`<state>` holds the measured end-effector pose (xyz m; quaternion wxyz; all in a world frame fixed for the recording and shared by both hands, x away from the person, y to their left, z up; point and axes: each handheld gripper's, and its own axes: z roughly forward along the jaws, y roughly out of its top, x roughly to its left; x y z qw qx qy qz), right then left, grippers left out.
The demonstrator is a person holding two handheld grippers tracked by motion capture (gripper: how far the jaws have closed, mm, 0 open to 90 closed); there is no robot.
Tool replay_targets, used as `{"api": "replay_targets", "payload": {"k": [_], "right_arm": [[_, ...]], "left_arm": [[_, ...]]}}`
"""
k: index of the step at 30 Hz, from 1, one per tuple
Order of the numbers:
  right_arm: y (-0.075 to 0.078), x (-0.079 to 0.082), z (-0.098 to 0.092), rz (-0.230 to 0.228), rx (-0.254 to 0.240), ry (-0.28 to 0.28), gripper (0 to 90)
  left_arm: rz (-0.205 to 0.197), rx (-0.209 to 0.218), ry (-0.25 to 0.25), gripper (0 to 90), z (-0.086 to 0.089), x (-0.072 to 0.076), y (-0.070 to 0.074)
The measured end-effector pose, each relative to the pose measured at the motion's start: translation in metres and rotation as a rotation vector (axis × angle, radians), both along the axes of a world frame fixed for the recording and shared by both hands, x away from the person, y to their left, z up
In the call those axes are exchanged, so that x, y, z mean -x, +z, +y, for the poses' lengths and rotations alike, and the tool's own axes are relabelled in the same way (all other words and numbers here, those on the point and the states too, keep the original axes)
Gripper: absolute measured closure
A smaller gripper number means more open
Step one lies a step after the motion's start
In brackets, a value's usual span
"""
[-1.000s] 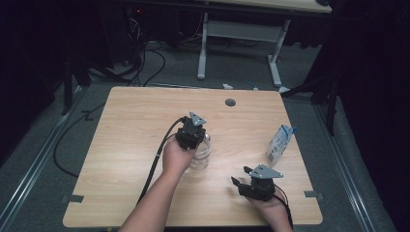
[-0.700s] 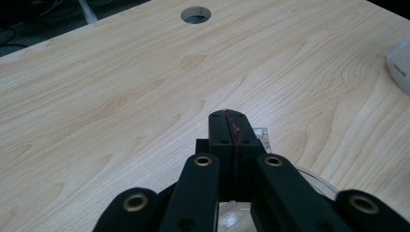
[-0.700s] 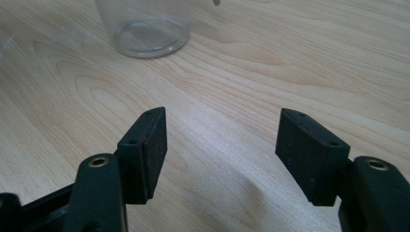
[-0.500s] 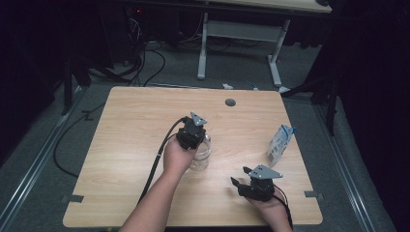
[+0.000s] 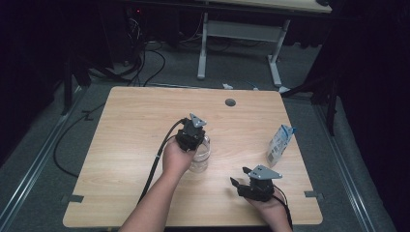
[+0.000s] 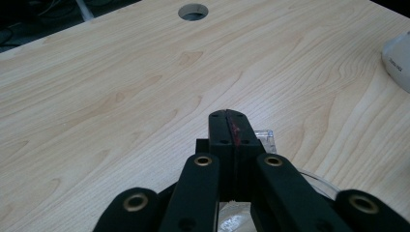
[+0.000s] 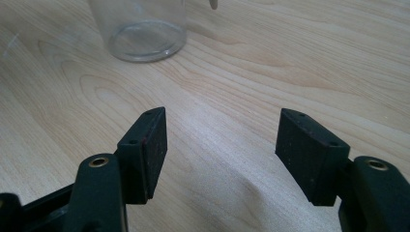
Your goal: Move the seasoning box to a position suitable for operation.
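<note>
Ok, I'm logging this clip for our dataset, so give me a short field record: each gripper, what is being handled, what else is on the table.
left gripper: jaws shut, pressed flat together, poised over the top of the clear jar
clear jar: upright near the table's middle, transparent, seems empty
right gripper: jaws open, nothing between them, low over bare wood at the near right
carton: small, white and blue, upright by the right edge, untouched
table: light wood, with a round cable hole near the far edge
</note>
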<state>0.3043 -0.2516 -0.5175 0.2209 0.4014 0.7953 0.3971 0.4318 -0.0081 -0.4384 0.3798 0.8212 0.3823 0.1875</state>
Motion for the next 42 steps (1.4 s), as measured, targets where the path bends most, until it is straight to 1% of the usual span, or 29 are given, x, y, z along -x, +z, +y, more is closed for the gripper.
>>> {"api": "replay_targets", "payload": {"k": [9, 13, 17, 19, 22, 23, 26, 27, 29, 30, 31, 33, 34, 36, 37, 38, 40, 42], "right_arm": [[-0.001, 0.001, 0.003, 0.005, 0.01, 0.003, 35.8], [-0.001, 0.001, 0.003, 0.005, 0.013, 0.006, 35.8], [-0.001, 0.001, 0.004, 0.005, 0.014, 0.007, 35.8], [-0.001, 0.001, 0.004, 0.005, 0.016, 0.008, 35.8], [-0.001, 0.001, 0.005, 0.007, 0.017, 0.008, 35.8], [-0.002, 0.001, 0.005, 0.005, 0.017, 0.009, 35.8], [-0.002, 0.001, 0.005, 0.005, 0.02, 0.011, 35.8], [-0.002, 0.001, 0.005, 0.004, 0.021, 0.012, 35.8], [-0.002, 0.001, 0.006, 0.008, 0.017, 0.009, 35.8], [-0.002, 0.001, 0.006, 0.005, 0.018, 0.011, 35.8], [-0.001, 0.001, 0.006, 0.004, 0.018, 0.011, 35.8], [-0.001, 0.001, 0.005, 0.003, 0.019, 0.012, 35.8], [-0.002, 0.001, 0.005, 0.001, 0.021, 0.014, 35.8], [-0.002, 0.001, 0.006, 0.003, 0.022, 0.013, 35.8], [-0.002, 0.001, 0.007, 0.004, 0.024, 0.013, 35.7], [-0.002, 0.001, 0.007, 0.006, 0.028, 0.013, 35.7], [-0.002, 0.001, 0.008, 0.004, 0.027, 0.013, 35.8], [-0.003, 0.001, 0.008, 0.004, 0.03, 0.014, 35.7]], "left_arm": [[-0.002, 0.008, -0.004, 90.0, 0.007, 0.011, -0.001], [-0.003, 0.0, -0.009, 90.0, 0.009, 0.017, -0.001], [-0.006, 0.002, -0.008, 90.0, 0.011, 0.024, -0.001], [-0.006, 0.004, -0.014, 90.0, 0.012, 0.027, -0.001], [-0.01, -0.007, -0.024, 90.0, 0.013, 0.033, -0.001], [-0.009, 0.001, -0.027, 90.0, 0.013, 0.036, -0.001], [-0.01, -0.001, -0.032, 90.0, 0.014, 0.037, 0.0], [-0.021, -0.001, -0.024, 90.0, 0.016, 0.037, 0.001], [-0.03, 0.015, -0.012, 90.0, 0.021, 0.037, 0.005], [-0.038, 0.025, -0.001, 89.8, 0.026, 0.036, 0.008], [-0.053, 0.023, 0.01, 87.6, 0.034, 0.037, 0.011], [-0.058, 0.014, 0.021, 85.3, 0.045, 0.038, 0.011], [-0.058, 0.015, 0.026, 85.4, 0.05, 0.038, 0.009], [-0.07, 0.011, 0.048, 85.3, 0.06, 0.041, 0.004], [-0.071, 0.017, 0.059, 85.2, 0.066, 0.042, 0.001], [-0.069, 0.029, 0.07, 85.2, 0.071, 0.043, -0.002], [-0.059, 0.038, 0.075, 84.8, 0.081, 0.045, -0.009], [-0.048, 0.05, 0.07, 84.2, 0.087, 0.049, -0.016]]}}
